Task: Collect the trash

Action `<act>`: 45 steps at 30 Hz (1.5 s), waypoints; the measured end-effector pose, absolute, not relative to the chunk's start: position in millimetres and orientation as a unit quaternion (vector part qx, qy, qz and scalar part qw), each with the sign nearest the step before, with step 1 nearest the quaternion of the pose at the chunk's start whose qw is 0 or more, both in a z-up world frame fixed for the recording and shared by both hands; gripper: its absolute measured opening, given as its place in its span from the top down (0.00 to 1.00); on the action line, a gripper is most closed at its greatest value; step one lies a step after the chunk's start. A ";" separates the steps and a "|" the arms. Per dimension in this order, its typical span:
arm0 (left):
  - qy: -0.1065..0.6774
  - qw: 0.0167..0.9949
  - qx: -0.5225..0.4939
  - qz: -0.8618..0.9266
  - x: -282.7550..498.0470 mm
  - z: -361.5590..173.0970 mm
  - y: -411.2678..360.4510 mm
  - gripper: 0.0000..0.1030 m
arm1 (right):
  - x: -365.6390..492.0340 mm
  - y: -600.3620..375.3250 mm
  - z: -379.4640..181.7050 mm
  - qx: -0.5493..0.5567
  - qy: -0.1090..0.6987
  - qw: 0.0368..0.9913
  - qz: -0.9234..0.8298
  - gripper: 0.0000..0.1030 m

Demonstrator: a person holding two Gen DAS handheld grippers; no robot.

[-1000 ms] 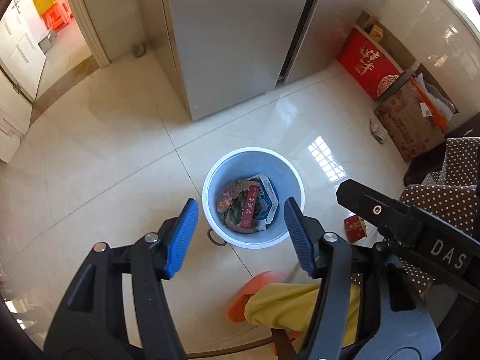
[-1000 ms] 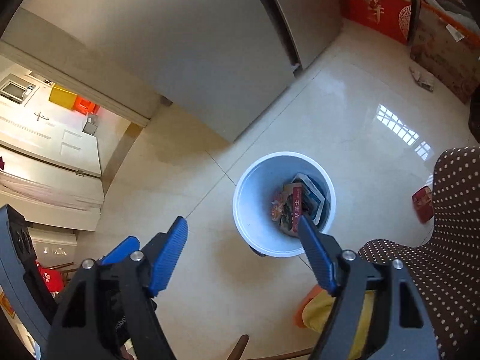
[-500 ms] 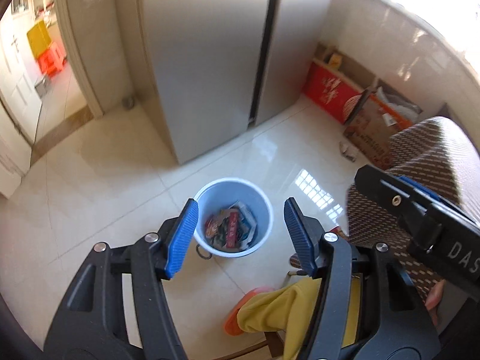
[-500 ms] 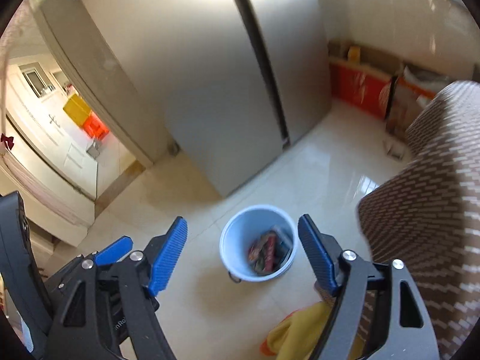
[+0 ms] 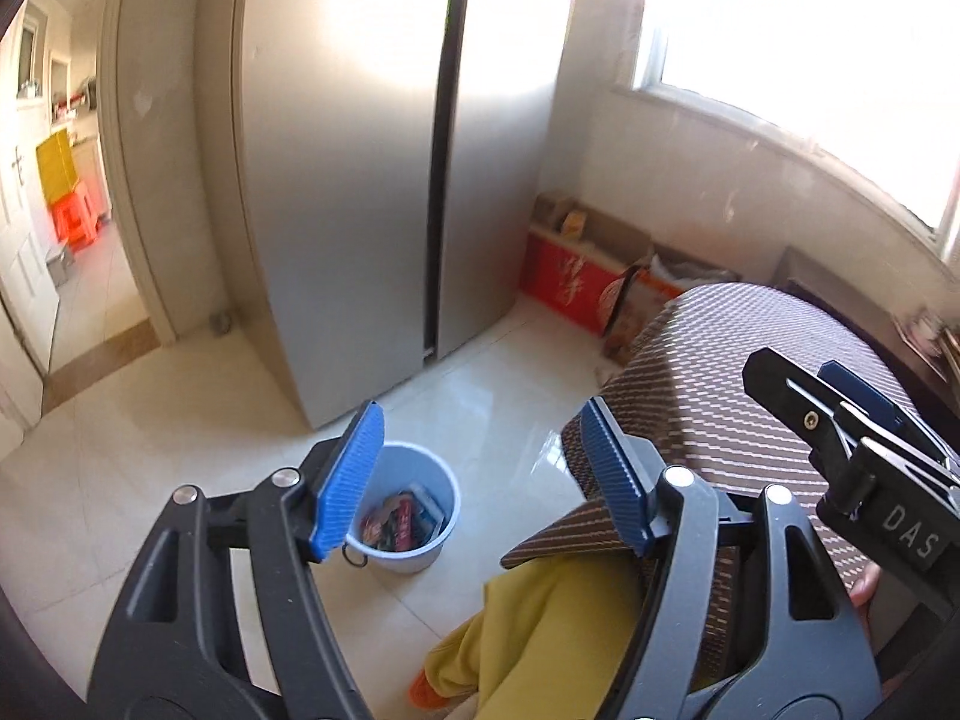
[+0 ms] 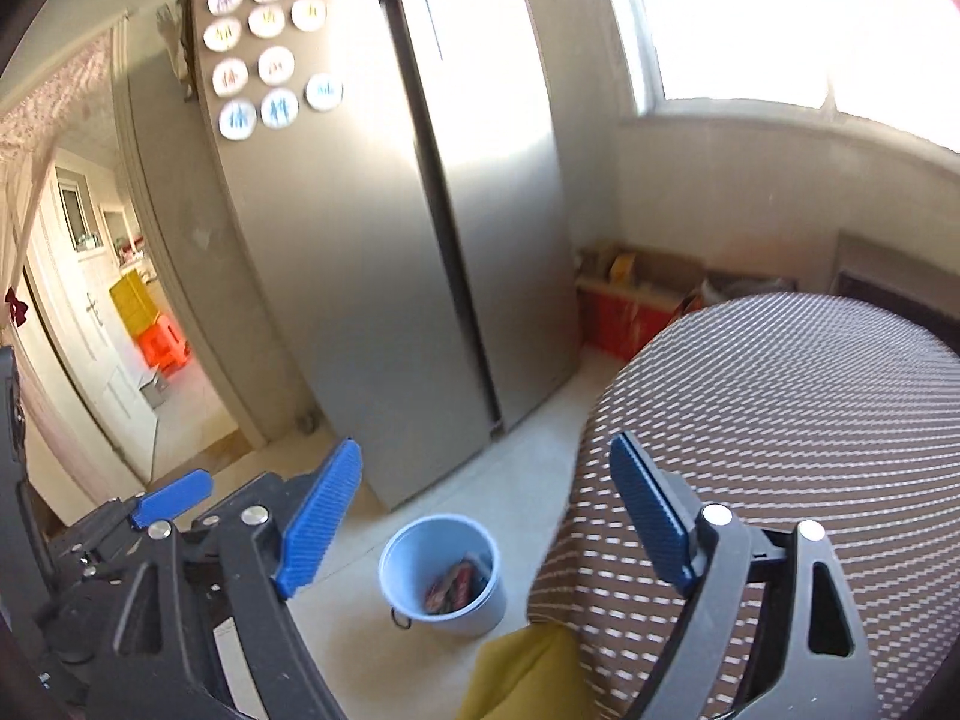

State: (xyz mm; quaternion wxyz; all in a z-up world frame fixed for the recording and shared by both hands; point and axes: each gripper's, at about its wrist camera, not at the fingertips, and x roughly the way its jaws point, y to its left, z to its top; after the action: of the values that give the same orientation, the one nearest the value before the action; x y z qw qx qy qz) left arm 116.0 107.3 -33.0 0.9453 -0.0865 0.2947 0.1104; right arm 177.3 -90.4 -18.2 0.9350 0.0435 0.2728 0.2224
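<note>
**Both grippers empty above the filled bin**

The left gripper (image 5: 480,480) stands with its 2 blue pads spread wide and nothing between them; its jaws have just been opening. The right gripper (image 6: 486,516) is likewise spread wide and empty, its jaws also just opening further.

The pale blue trash bin (image 5: 414,546) stands upright on the cream tiled floor (image 5: 150,480), well below both grippers. In the left wrist view it shows just beside the left pad, partly hidden behind it. In the right wrist view the bin (image 6: 444,576) sits low between the 2 pads, nearer the left one. Inside it lie crumpled colourful wrappers (image 5: 399,525), red and blue among them.

A table under a brown patterned cloth (image 6: 780,420) fills the right side of both views, just beside the bin. A silver 2-door fridge (image 6: 420,240) stands behind the bin, round magnets (image 6: 270,48) on its side. A yellow trouser leg (image 5: 540,630) and an orange slipper (image 5: 420,684) show at the bottom.
</note>
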 end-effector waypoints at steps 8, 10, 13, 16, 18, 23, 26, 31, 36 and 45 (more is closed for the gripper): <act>0.244 0.964 -0.051 0.090 73.1 -0.1 61.1 0.25 | 115.6 -142.3 14.1 0.027 0.195 0.962 0.191 0.15; 0.227 0.969 -0.049 0.088 61.1 9.3 53.9 0.24 | 105.0 -150.3 19.8 0.029 0.180 0.964 0.191 0.15; 0.205 0.974 -0.042 0.086 44.6 19.8 43.7 0.20 | 88.9 -159.9 28.7 0.026 0.158 0.969 0.187 0.15; 0.193 0.977 -0.039 0.087 32.6 26.6 38.5 0.19 | 74.8 -162.3 35.7 0.022 0.141 0.972 0.187 0.13; 0.184 0.978 -0.039 0.085 26.2 29.8 36.2 0.19 | 65.0 -166.8 38.6 0.019 0.131 0.974 0.186 0.13; 0.176 0.980 -0.038 0.080 17.4 33.0 31.3 0.17 | 49.5 -176.8 42.6 0.019 0.115 0.978 0.173 0.12; 0.173 0.981 -0.037 0.079 13.8 34.6 26.7 0.16 | 45.6 -180.3 42.2 0.018 0.110 0.980 0.165 0.12; 0.178 0.980 -0.042 0.071 11.5 35.6 23.2 0.16 | 44.1 -187.5 39.5 0.027 0.115 0.980 0.163 0.12; 0.181 0.981 -0.039 0.062 12.4 32.9 17.4 0.13 | 48.7 -193.1 37.9 0.034 0.120 0.980 0.157 0.12; 0.190 0.979 -0.043 0.055 14.3 27.4 15.8 0.13 | 53.0 -189.0 31.0 0.030 0.131 0.979 0.155 0.12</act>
State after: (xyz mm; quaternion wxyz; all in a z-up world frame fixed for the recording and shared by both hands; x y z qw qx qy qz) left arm 14.3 15.8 27.4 0.9793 -0.0427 0.1897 0.0554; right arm 53.0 -189.0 31.0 0.9788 0.0297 0.1306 0.1551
